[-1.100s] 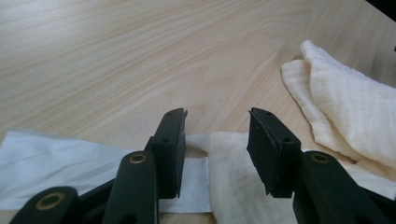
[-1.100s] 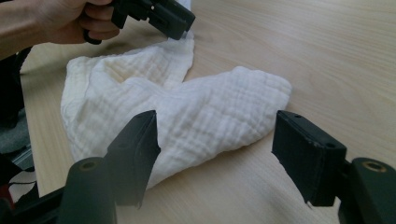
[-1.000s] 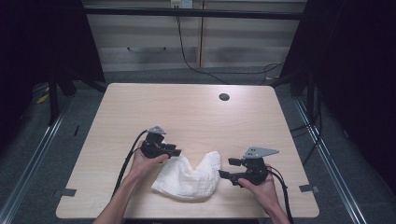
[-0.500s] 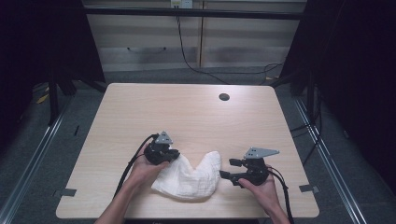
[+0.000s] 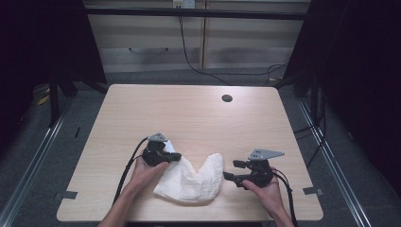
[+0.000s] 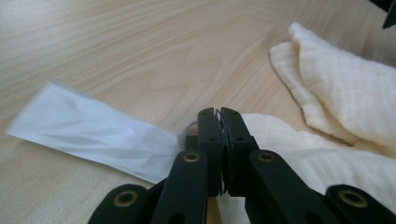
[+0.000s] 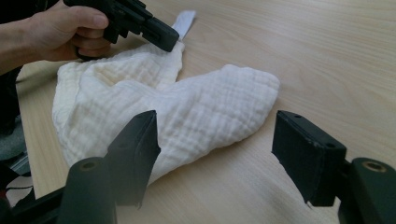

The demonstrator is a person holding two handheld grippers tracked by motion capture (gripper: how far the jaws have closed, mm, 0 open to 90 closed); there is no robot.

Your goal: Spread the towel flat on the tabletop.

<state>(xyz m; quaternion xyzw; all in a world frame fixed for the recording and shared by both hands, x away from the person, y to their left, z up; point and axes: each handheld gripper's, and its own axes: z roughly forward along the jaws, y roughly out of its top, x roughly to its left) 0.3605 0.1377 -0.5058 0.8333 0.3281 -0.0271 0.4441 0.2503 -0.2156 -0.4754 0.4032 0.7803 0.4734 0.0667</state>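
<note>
A cream muslin cloth (image 5: 189, 182) lies crumpled near the table's front edge, with a lobe sticking up at its right. A white label (image 6: 93, 130) juts from its upper left corner. My left gripper (image 5: 177, 156) is at that corner, shut on the cloth's edge beside the label; the left gripper view shows a thin strip of fabric pinched at the tips (image 6: 219, 112). My right gripper (image 5: 230, 169) stands open just right of the cloth's right lobe, apart from it. In the right gripper view the cloth (image 7: 187, 112) lies ahead of the spread jaws, with the left gripper (image 7: 163, 39) beyond.
The light wood table (image 5: 189, 109) has a small dark cable hole (image 5: 227, 98) at the back right. Cables trail from both grippers over the front edge. Dark floor and metal rails surround the table.
My left gripper has edged right and slightly toward the front, onto the cloth's corner. The right gripper has drifted a little to the right. The cloth has kept its shape.
</note>
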